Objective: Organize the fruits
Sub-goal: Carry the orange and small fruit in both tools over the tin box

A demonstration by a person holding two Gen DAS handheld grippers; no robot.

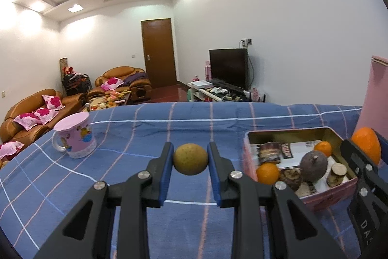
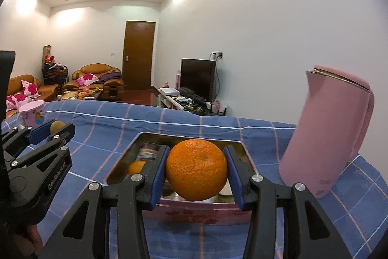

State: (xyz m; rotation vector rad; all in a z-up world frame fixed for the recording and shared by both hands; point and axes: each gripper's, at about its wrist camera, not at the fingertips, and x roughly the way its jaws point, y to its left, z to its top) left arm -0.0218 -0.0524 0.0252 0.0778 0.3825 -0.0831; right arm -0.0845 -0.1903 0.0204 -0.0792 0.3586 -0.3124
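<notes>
Orange and yellow-green fruit in my two tongs above the blue checked cloth, both near the tin.

My right tongs (image 2: 196, 170) are closed on a large orange (image 2: 196, 169), hanging just over the near wall of the pink tin (image 2: 194, 214); my left tongs (image 1: 190, 157) grip a small speckled yellow-green fruit (image 1: 190, 158), with the tin at their three o'clock. I judge the step is dropping both in: carry each fruit over a free spot, lower it, then ease the pads apart so it does not roll onto the small oranges (image 1: 267, 173), the dark round fruit (image 1: 313, 167) or the snack packets (image 1: 269, 152). I keep clear of the pink kettle (image 2: 327, 137) at two o'clock. Legible writing: "GenRobot.AI" on the left tongs' body in the right view; the packet print is too blurred to read.
</notes>
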